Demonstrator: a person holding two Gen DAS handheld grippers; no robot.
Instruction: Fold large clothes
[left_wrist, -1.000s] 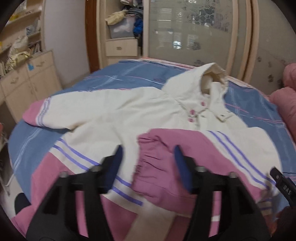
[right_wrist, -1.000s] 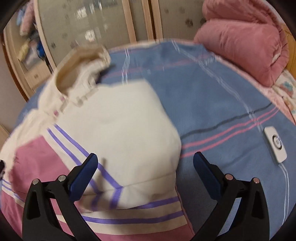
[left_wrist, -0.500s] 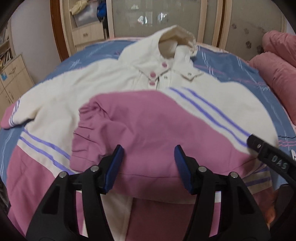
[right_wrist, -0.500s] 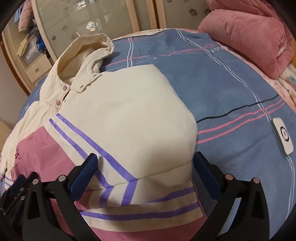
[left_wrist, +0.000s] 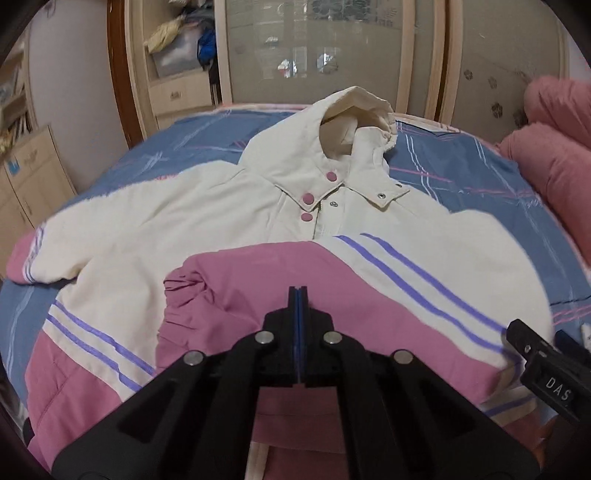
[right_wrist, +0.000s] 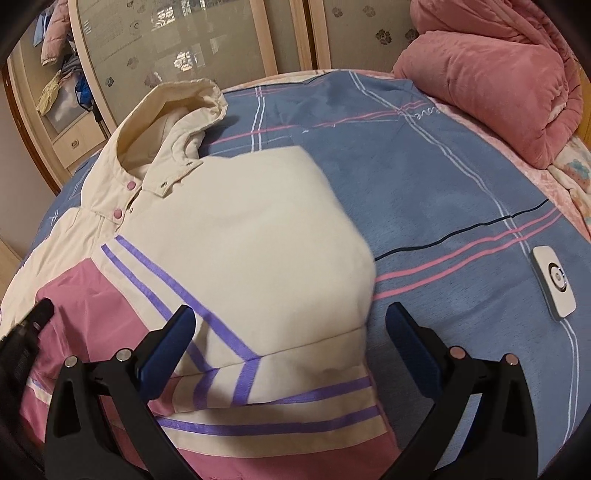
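Observation:
A cream hooded jacket (left_wrist: 207, 206) with pink lower panels and purple stripes lies front-up on the bed, its hood (left_wrist: 354, 122) toward the wardrobe. One sleeve, pink at the cuff (left_wrist: 258, 288), is folded across the chest. My left gripper (left_wrist: 297, 295) hovers over that pink sleeve, jaws shut together with no cloth visible between them. My right gripper (right_wrist: 291, 315) stands open above the folded cream side of the jacket (right_wrist: 258, 240), nothing between its fingers. The jacket's other sleeve (left_wrist: 48, 243) lies stretched out to the left.
The bed has a blue striped sheet (right_wrist: 424, 184). A rolled pink quilt (right_wrist: 498, 85) lies at its far right. A small white controller (right_wrist: 554, 282) rests on the sheet right of my right gripper. A wardrobe (left_wrist: 332, 55) and low cabinets (left_wrist: 29, 177) stand beyond the bed.
My left gripper's jaws have gone from open to shut, and it has shifted right over the folded pink sleeve. The right gripper has stayed open and nearly still.

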